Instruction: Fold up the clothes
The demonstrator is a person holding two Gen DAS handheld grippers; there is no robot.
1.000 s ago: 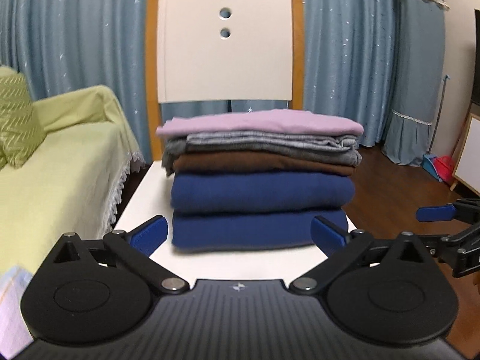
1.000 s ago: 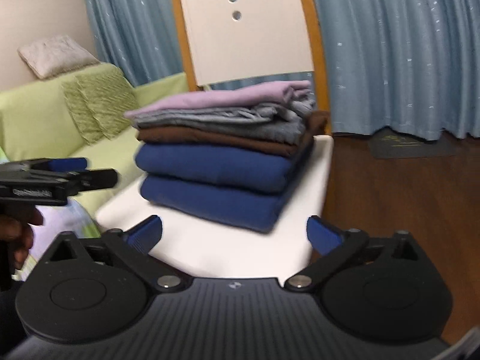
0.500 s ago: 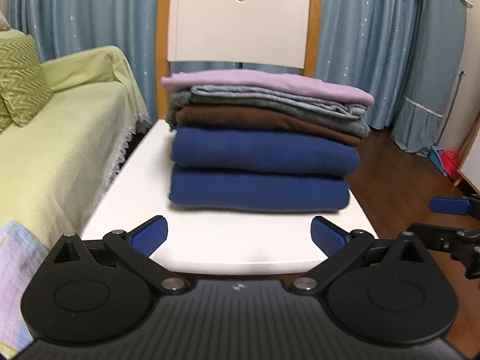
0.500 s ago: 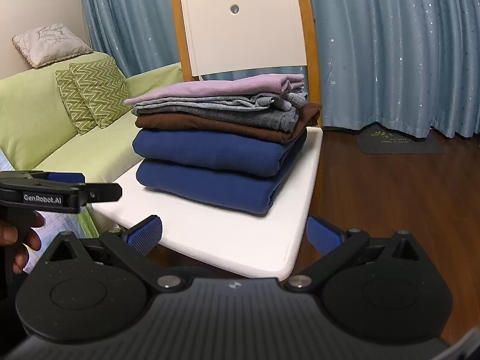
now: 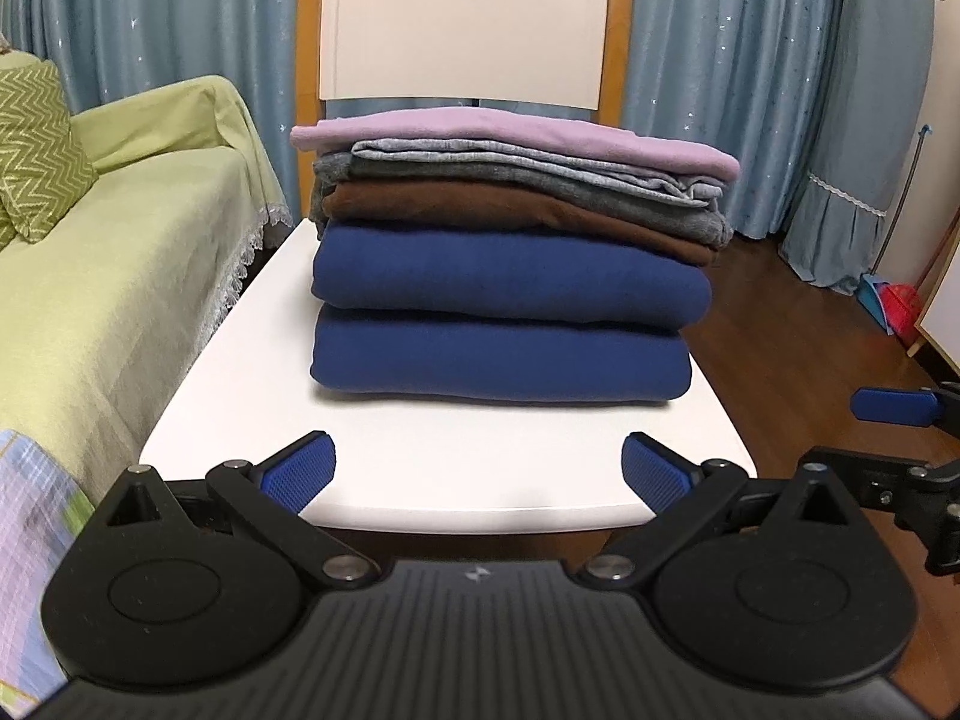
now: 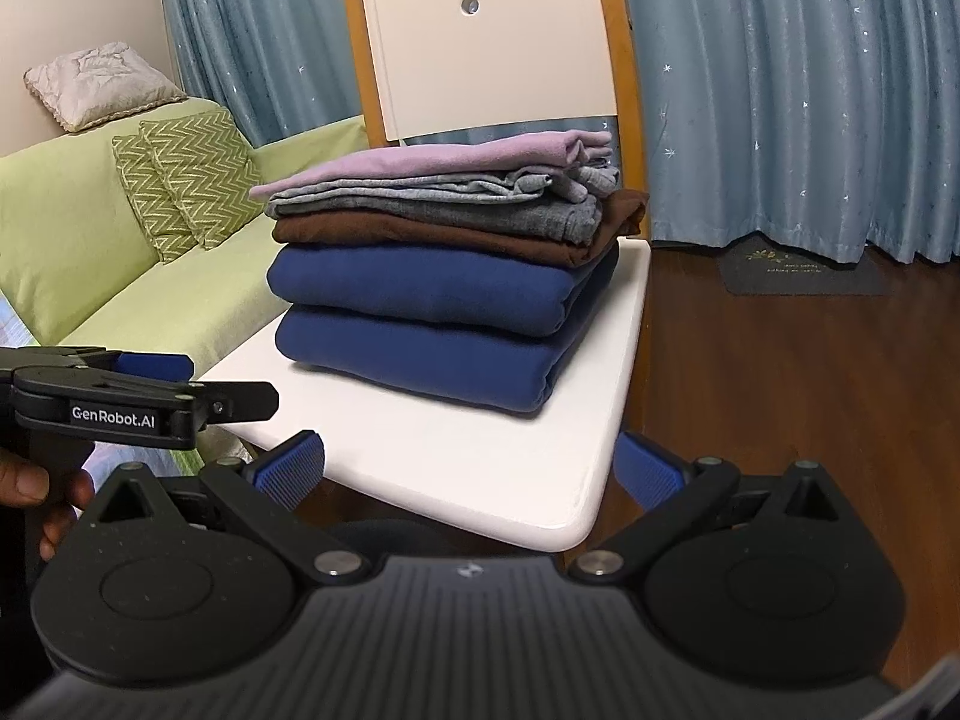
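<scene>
Hovering short of the near edge of the white table [image 5: 420, 480], the left gripper [image 5: 478, 468] has its blue-padded fingers spread wide and holds nothing. The right gripper [image 6: 468, 468] is equally wide open and empty, positioned off the table's near right corner.

The stack of folded clothes [image 5: 504, 276] sits on the far half of the table, in front of a white chair back [image 5: 468, 24]. From bottom to top it comprises two navy garments [image 5: 498, 360], a brown garment [image 5: 480, 210], grey garments [image 5: 540, 177] and a lilac garment [image 5: 498, 132].

Probable hazards:
- The upper layers are offset toward the right side in the left wrist view. A sideways nudge from either gripper could slide the lilac and grey items off the pile.
- In the right wrist view the stack lies close to the table's right edge, with the brown garment [image 6: 624, 210] overhanging it. A push from the left could tip items onto the wood floor [image 6: 780, 390].
- Loose grey fold ends [image 6: 540, 183] could catch on a finger and unfold.

A patterned cloth [image 5: 30, 516] lies at the lower left, beside the green sofa [image 5: 108, 252]; its state cannot be determined.
</scene>
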